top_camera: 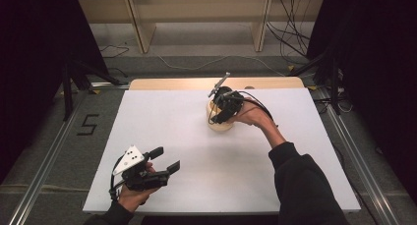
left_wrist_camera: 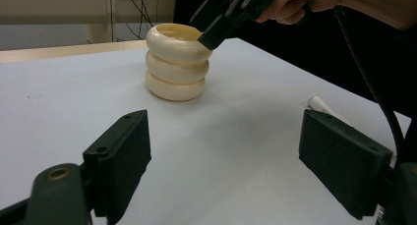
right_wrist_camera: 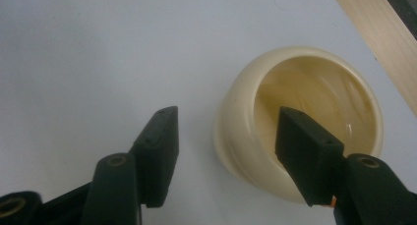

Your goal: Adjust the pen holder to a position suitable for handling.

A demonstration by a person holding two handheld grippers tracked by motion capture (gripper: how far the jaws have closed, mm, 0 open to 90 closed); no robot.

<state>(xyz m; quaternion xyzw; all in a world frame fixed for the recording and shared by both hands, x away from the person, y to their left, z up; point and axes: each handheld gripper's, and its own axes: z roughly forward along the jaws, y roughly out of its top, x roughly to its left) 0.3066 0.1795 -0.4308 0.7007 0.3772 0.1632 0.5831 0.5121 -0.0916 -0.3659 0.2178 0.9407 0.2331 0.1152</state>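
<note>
A: High view first: white rectangular surface, cream ribbed container made of three stacked rounded rings sits on it toward the far edge, right of centre.

B: Right gripper?

A: Over the container, reaching in from the right, angled down onto the rim. Right gripper view has one jaw outside the near wall and the other inside the hollow, so the wall is between them. Jaws are part-way apart; pads don't clearly press the wall, so I'm not calling it a grip.

B: Left gripper view agrees?

A: Yes, a black jaw tip sits at the top ring's rim, container upright, three bulges clear. Hand comes in from the top right.

B: And the left gripper?

A: Near the front left corner of the surface, held low, jaws wide apart with nothing between them, pointing toward the container, well apart from it.

B: Anything else on the surface?

A: Small white cylinder end just past the right-hand jaw in the left gripper view, can't tell what it is. Light wooden strip runs along the far edge.
</note>
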